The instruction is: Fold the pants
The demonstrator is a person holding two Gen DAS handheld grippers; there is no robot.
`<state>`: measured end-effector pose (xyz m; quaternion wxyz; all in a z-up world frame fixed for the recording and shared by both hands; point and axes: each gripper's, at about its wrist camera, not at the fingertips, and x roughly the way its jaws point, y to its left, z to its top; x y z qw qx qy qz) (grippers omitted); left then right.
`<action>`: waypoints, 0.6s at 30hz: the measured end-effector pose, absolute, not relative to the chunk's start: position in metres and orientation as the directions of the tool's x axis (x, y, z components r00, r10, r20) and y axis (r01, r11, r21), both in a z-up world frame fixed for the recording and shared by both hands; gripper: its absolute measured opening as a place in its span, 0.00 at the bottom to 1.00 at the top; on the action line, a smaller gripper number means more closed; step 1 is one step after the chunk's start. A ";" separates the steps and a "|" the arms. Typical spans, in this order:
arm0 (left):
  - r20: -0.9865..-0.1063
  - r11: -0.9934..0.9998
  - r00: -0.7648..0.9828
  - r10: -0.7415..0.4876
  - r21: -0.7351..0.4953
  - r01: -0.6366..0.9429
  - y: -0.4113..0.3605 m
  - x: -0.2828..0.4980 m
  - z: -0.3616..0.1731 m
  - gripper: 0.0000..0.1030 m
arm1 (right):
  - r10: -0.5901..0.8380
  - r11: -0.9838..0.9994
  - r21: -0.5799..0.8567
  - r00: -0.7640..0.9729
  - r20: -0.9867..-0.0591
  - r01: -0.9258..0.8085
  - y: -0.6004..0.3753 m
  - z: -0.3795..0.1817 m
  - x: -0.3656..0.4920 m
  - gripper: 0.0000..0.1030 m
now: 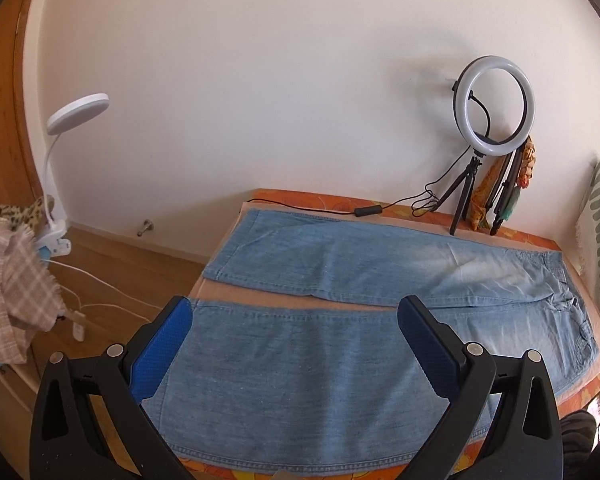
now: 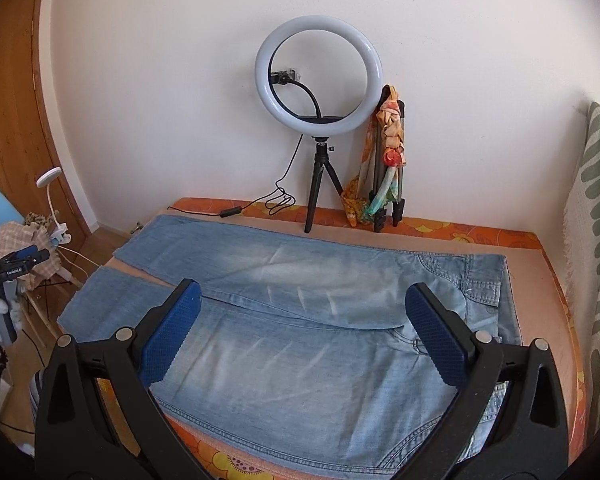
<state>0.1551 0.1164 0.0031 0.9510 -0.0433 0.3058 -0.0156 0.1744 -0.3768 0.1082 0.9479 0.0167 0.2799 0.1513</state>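
Light blue denim pants (image 1: 340, 264) lie flat on the orange-covered table, legs spread apart toward the left, waistband at the right. My left gripper (image 1: 294, 312) hovers open above the hem end of the near leg (image 1: 292, 372), nothing between its blue pads. In the right wrist view the same pants (image 2: 324, 320) fill the table, and my right gripper (image 2: 302, 300) hangs open above the crotch and upper thigh area, holding nothing. The left gripper (image 2: 16, 266) also shows at the far left of that view, held in a white-gloved hand.
A ring light on a small tripod (image 2: 318, 80) stands at the table's back edge, its cable (image 2: 260, 204) trailing on the cloth. A folded tripod wrapped in a colourful scarf (image 2: 388, 160) leans on the wall. A clip lamp (image 1: 72, 120) and checked cloth (image 1: 16, 280) sit left.
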 end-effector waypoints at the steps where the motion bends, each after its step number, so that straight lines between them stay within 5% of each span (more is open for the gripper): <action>1: -0.587 0.994 0.807 -0.070 -0.105 0.010 0.121 0.165 0.002 0.99 | 0.310 0.949 0.120 0.787 -0.534 -0.292 -0.373 0.111 0.186 1.00; 18: -0.675 0.984 0.731 -0.106 -0.176 -0.020 0.152 0.302 -0.021 0.85 | 0.354 0.918 0.092 0.695 -0.626 -0.385 -0.302 0.084 0.350 1.00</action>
